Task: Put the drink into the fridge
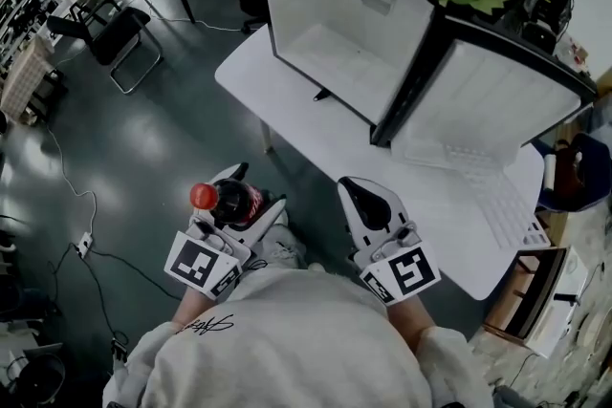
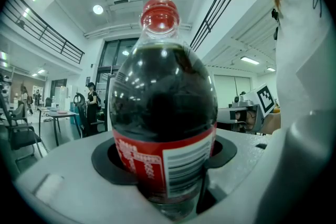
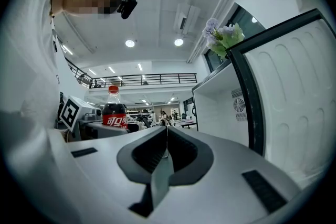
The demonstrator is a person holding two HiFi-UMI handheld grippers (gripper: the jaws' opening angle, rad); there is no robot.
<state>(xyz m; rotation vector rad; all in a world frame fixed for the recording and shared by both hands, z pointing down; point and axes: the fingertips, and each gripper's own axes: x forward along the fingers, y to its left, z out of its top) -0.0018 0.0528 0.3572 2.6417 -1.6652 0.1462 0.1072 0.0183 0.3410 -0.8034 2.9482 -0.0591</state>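
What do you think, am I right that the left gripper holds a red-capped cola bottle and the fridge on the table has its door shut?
Not quite. The door of the fridge stands wide open, not shut; the head view shows it. The rest holds: the left gripper holds the red-capped cola bottle, and the fridge stands on the table.

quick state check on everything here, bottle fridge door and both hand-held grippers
cola bottle: capped, upright, gripped by the left hand-held gripper
fridge: empty inside, standing on the white table
fridge door: swung wide open
left hand-held gripper: shut on the cola bottle
right hand-held gripper: jaws together, holding nothing
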